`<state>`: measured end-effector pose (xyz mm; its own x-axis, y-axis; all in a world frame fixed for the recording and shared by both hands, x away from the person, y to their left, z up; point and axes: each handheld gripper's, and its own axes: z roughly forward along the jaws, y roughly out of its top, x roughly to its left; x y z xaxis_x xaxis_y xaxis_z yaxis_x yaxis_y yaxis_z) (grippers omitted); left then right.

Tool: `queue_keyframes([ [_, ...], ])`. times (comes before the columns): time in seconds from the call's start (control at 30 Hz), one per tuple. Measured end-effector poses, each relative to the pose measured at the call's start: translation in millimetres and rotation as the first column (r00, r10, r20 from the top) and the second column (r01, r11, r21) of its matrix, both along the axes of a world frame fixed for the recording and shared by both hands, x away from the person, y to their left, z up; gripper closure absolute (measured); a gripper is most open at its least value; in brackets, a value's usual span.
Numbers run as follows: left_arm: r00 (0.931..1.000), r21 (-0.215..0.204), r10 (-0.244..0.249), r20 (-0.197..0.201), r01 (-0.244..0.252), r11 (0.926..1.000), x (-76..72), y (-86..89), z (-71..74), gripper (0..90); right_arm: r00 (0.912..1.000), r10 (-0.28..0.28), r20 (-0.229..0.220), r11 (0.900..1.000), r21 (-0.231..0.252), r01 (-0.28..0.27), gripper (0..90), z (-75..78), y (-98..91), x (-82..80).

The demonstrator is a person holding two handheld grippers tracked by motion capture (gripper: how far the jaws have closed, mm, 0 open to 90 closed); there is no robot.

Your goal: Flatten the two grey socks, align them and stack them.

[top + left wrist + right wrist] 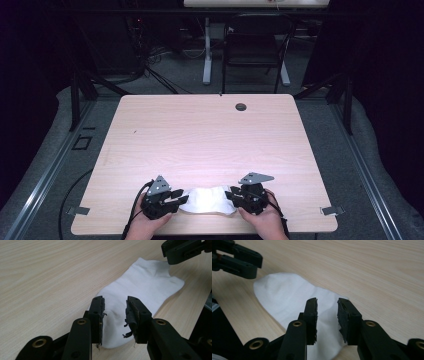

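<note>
A white sock (207, 200) lies flat on the tabletop (200, 135), close to the near edge and roughly midway along it, stretched sideways between the two hands. In the high view the left tool (176, 197) sits at the sock's left end and the right tool (231, 195) at its right end, each held by a hand (145, 225) coming in from the bottom; the right hand (265, 220) wraps the body of its tool. The left gripper view looks along the sock (140, 290) from one end: the left tool (115, 312) has its jaws parted with a clear gap, and the white cloth shows through that gap, lying below rather than pinched; the pads (132, 315) are frayed and do not press on the cloth. The other tool's black jaws (182, 250) show at the top right, at the sock's far end. The right gripper view gives the mirror picture: the right tool (327, 312) is also open, its jaws apart above the sock (287, 295), with no cloth caught between the pads (312, 312). The left tool (237, 260) shows at the top left, near the far end. The sock is smooth, with few wrinkles. Beyond the tabletop in the high view stand a dark chair (255, 45) and a white table leg (206, 50) on grey floor.
</note>
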<state>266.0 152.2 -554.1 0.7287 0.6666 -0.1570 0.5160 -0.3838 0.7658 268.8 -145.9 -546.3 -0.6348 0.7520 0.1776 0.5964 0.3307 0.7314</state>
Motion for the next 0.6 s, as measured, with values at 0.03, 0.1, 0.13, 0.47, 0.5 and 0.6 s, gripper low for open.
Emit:
queue_keyframes([
  [0.03,1.0,0.011,-0.008,0.002,0.008,0.9999,0.1,-1.2,-0.9,66.3,0.9999,0.016,0.0,0.9998,-0.006,-0.016,67.8,-0.4,3.2,-0.9],
  [0.1,0.9999,0.013,-0.009,0.004,0.009,0.9999,-0.2,-3.2,-2.3,66.0,0.9995,0.032,-0.005,0.9994,-0.01,-0.032,67.4,-1.8,6.4,-1.6],
  [0.13,0.9998,0.038,-0.02,0.004,0.019,0.9991,0.1,-6.2,-5.2,65.6,0.9982,0.06,-0.004,0.9977,-0.03,-0.06,67.0,-5.3,12.0,-2.4],
  [0.47,0.9995,0.094,-0.03,-0.012,0.031,0.9951,5.3,-11.0,-17.7,62.0,0.9955,0.087,-0.038,0.9883,-0.122,-0.091,62.3,-19.2,14.5,0.8],
  [0.5,0.9995,0.095,-0.03,-0.012,0.031,0.995,5.4,-11.0,-18.3,61.5,0.9956,0.087,-0.035,0.9886,-0.121,-0.091,62.3,-20.4,14.8,0.8],
  [0.6,0.9993,0.102,-0.035,-0.012,0.036,0.9941,5.9,-11.0,-20.1,60.2,0.9954,0.091,-0.029,0.986,-0.138,-0.094,62.2,-21.2,15.6,0.5],
])
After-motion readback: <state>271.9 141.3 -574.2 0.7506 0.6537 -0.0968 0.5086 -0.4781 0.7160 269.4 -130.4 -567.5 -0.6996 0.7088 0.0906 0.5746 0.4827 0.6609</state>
